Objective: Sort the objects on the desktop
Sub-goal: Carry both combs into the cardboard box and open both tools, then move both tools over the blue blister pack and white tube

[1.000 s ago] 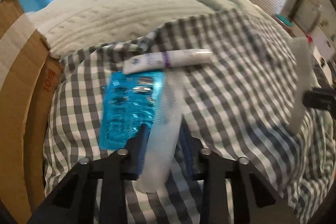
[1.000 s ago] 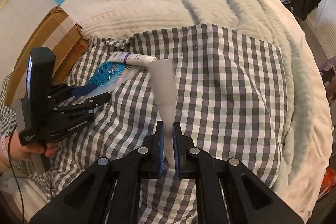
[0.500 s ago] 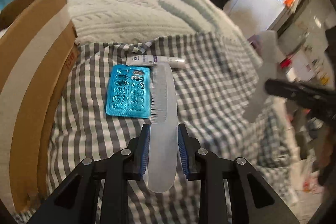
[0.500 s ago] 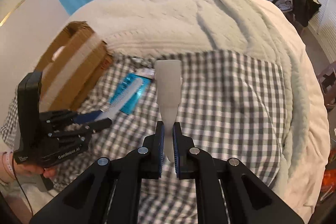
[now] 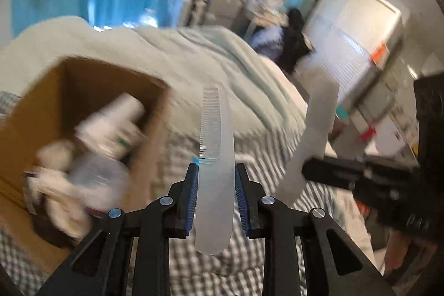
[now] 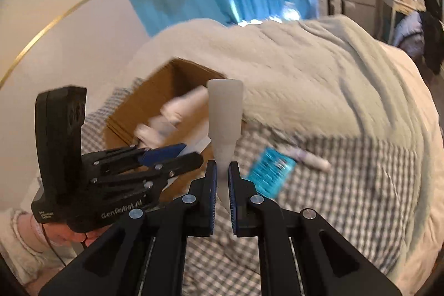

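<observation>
The jaws of the left gripper (image 5: 216, 196) stand part-closed on a translucent white comb (image 5: 215, 157), gripped across its width near the handle end, with the toothed end projecting forward. The jaws of the right gripper (image 6: 222, 179) stand almost fully closed on the narrow stem of a flat, translucent white spatula-like tool (image 6: 224, 113), whose broad end projects forward. Both items are held in the air above the bed, near the open cardboard box (image 5: 91, 90), which already contains white bottles and other blurred items.

Risks from this position:

- Slip. The comb is smooth and held by its edges only. A rapid swing or a wrist roll may let it pivot or slide out short of the box.
- Collision. The two grippers are close together, and the tool crosses near the comb in the left wrist view. Converging on the box together may knock one item against the other.
- Missed drop. The box opening is partly filled. A long item released at an angle may catch on the rim or rest on the bottles and tip out onto the checked cloth (image 6: 347, 185).
- Items left behind. A blue blister pack (image 6: 270, 175) and a white tube (image 6: 308, 158) lie on the cloth, touching each other or nearly so. A low pass may displace them.
</observation>
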`<state>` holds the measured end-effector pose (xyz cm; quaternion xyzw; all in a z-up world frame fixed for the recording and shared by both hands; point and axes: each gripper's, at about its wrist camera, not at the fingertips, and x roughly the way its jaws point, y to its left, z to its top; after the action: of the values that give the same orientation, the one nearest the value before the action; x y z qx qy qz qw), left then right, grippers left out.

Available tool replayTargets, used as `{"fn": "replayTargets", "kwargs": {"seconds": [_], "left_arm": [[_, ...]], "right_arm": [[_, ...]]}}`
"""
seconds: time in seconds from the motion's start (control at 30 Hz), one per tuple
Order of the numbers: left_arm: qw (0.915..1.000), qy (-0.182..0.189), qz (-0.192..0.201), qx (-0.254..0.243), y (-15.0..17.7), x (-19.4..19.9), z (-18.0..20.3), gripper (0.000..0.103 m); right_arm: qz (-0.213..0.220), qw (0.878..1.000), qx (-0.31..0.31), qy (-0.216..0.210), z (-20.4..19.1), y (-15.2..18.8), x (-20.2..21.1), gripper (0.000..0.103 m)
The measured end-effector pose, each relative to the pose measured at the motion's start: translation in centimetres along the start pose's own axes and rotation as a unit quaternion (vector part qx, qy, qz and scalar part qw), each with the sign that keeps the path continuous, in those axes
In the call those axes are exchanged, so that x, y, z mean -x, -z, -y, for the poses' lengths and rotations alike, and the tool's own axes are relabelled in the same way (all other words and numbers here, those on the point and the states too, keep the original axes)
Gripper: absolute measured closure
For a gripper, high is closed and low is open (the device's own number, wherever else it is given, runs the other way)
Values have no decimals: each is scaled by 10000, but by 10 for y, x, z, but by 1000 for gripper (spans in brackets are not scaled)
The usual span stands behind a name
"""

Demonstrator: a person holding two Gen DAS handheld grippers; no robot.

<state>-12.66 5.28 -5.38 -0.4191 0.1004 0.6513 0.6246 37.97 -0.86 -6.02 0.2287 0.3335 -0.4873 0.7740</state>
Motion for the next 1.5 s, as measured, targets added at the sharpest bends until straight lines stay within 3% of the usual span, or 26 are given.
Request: {"fn": "replayTargets", "kwargs": {"seconds": [0.13,0.3,0.5,0.6,0.63,0.67,0.7,0.77,0.83,0.97,1.17,1.33,1.5], "left_arm": [[9983,-473,13,341,-5,14,-46,77],[9934,-931,-141,652,15,15,-107,77],[9862,-1183,-213,1136,29,12,-168,77],[9850,-1279,-143,1145,25,16,-177,75],[9848,-1307,-113,1143,25,18,-177,75],[9846,-1333,-77,1132,21,18,-176,66],[9850,-1318,-29,1113,18,18,-175,43],[9837,-1396,182,1119,16,26,-168,22],[9817,-1441,415,1177,16,34,-163,21],[9825,-1395,525,1120,12,46,-134,21],[9905,-1003,636,688,7,50,-59,17],[9961,-776,350,232,19,18,8,13],[9937,-1059,-297,-197,39,-45,47,13]], "right_arm": [[-25,9997,156,-211,-46,-20,-29,95],[-345,9983,231,-420,-89,-32,-91,95],[-748,9963,-365,-195,-84,-33,-162,94],[-581,9971,-374,-312,-88,-35,-170,88],[-486,9976,-328,-358,-90,-39,-168,75],[-426,9981,-295,-348,-92,-41,-165,61],[-305,9989,-230,-283,-94,-46,-159,56],[6,9998,-65,-186,-94,-53,-140,52],[291,9996,42,-41,-88,-59,-118,50],[721,9969,-110,291,-57,-63,-74,43],[919,9900,-577,905,15,-43,-31,43],[821,9829,-833,1424,83,-13,-8,43],[503,9774,-540,1979,127,12,-5,43]]}}
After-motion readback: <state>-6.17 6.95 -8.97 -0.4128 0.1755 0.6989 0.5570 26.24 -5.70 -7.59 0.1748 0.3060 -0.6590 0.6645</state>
